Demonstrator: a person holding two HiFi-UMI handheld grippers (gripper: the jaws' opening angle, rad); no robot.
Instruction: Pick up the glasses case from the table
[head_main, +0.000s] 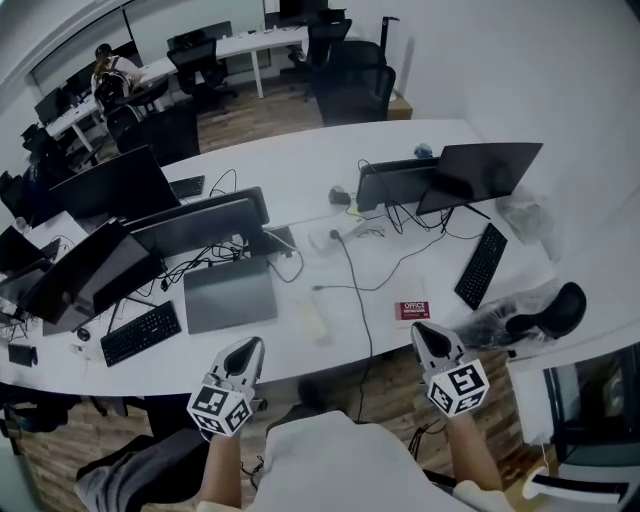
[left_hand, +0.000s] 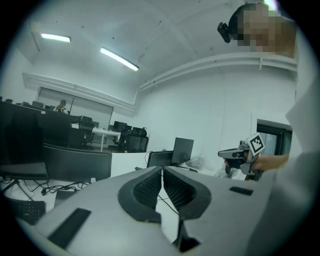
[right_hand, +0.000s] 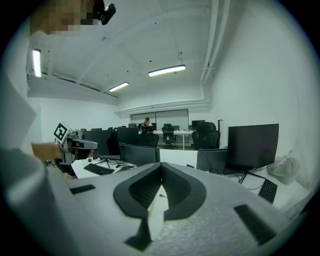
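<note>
In the head view a pale oblong object (head_main: 313, 320) lies on the white table (head_main: 300, 180) near its front edge; it may be the glasses case, but it is too small to be sure. My left gripper (head_main: 250, 346) hovers at the table's front edge, left of that object, jaws closed with nothing between them. My right gripper (head_main: 424, 330) is held to the object's right, also shut and empty. The left gripper view shows the left gripper (left_hand: 162, 170) with pads together and the right gripper (left_hand: 228, 154) off to the side. In the right gripper view the right gripper (right_hand: 161, 165) is closed, with the left gripper (right_hand: 86, 144) at the left.
A grey closed laptop (head_main: 230, 293), two black keyboards (head_main: 140, 332) (head_main: 481, 264), several monitors (head_main: 110, 185) and loose cables (head_main: 355, 280) are spread over the table. A red-labelled card (head_main: 412, 310) lies by my right gripper. A black chair (head_main: 548, 314) stands at the right.
</note>
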